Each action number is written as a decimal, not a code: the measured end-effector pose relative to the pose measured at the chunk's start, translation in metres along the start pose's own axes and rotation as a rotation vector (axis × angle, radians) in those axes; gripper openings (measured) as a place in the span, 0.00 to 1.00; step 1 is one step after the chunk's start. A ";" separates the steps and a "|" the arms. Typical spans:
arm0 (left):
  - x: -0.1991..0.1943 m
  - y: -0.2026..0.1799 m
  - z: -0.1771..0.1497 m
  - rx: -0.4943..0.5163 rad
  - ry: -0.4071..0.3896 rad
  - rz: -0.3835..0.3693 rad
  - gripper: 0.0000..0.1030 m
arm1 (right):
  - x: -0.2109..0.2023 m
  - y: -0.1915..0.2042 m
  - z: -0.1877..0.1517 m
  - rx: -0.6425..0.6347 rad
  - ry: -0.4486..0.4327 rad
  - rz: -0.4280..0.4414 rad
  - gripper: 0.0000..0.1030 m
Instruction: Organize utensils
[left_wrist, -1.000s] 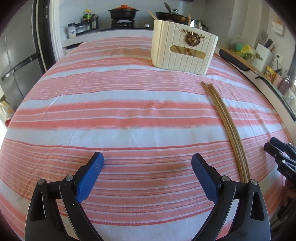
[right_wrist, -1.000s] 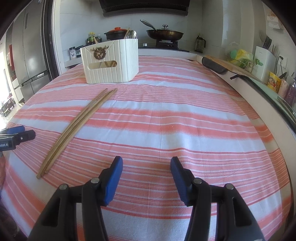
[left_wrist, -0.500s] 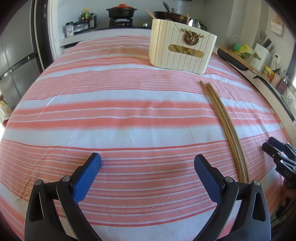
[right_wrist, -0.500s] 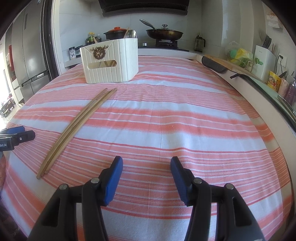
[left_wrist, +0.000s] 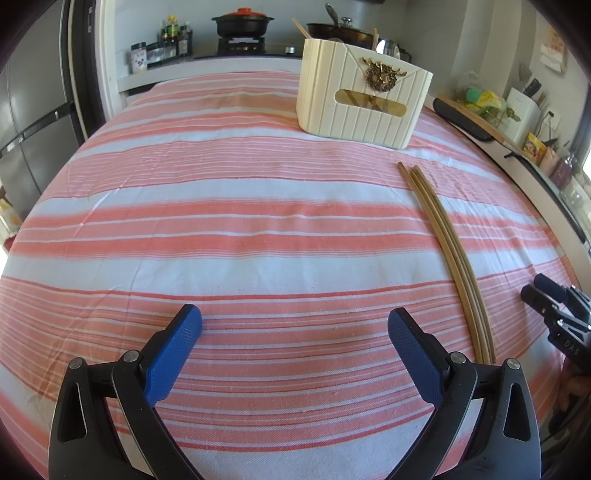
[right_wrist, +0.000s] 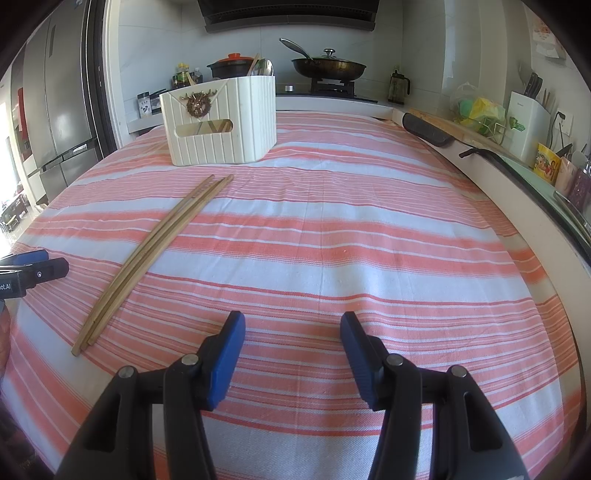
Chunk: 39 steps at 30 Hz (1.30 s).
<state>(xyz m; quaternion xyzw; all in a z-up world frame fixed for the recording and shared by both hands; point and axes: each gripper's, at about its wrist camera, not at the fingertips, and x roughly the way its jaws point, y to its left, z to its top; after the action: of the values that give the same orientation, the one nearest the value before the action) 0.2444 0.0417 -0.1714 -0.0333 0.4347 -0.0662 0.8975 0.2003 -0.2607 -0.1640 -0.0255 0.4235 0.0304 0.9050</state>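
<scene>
Nearest the cameras, the left gripper (left_wrist: 294, 325) and the right gripper (right_wrist: 292, 330) both hang just above the striped cloth on the tabletop (right_wrist: 332, 258) with their blue fingers (left_wrist: 173, 354) spread and nothing between them, which looks like a ready stance before a pick. Between the two grippers, to the right of the left fingers and to the left of the right ones, lie the chopsticks (right_wrist: 147, 254), bunched side by side and running away toward the holder. Beyond their far tips stands the cream utensil holder (right_wrist: 221, 122), upright with other utensils already in it, probably where the chopsticks belong.
</scene>
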 end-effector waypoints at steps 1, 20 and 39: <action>0.000 0.000 0.000 0.002 0.002 0.000 0.98 | 0.000 0.000 0.000 0.000 0.000 0.000 0.53; 0.002 -0.044 0.045 -0.022 0.064 -0.093 0.99 | 0.000 -0.001 0.000 -0.001 -0.001 -0.001 0.53; 0.048 -0.082 0.051 0.112 0.098 0.046 1.00 | 0.000 0.000 0.000 -0.002 -0.001 -0.001 0.53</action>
<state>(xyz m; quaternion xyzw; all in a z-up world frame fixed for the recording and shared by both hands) 0.3061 -0.0466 -0.1673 0.0303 0.4743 -0.0713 0.8770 0.1998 -0.2610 -0.1642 -0.0268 0.4229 0.0302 0.9053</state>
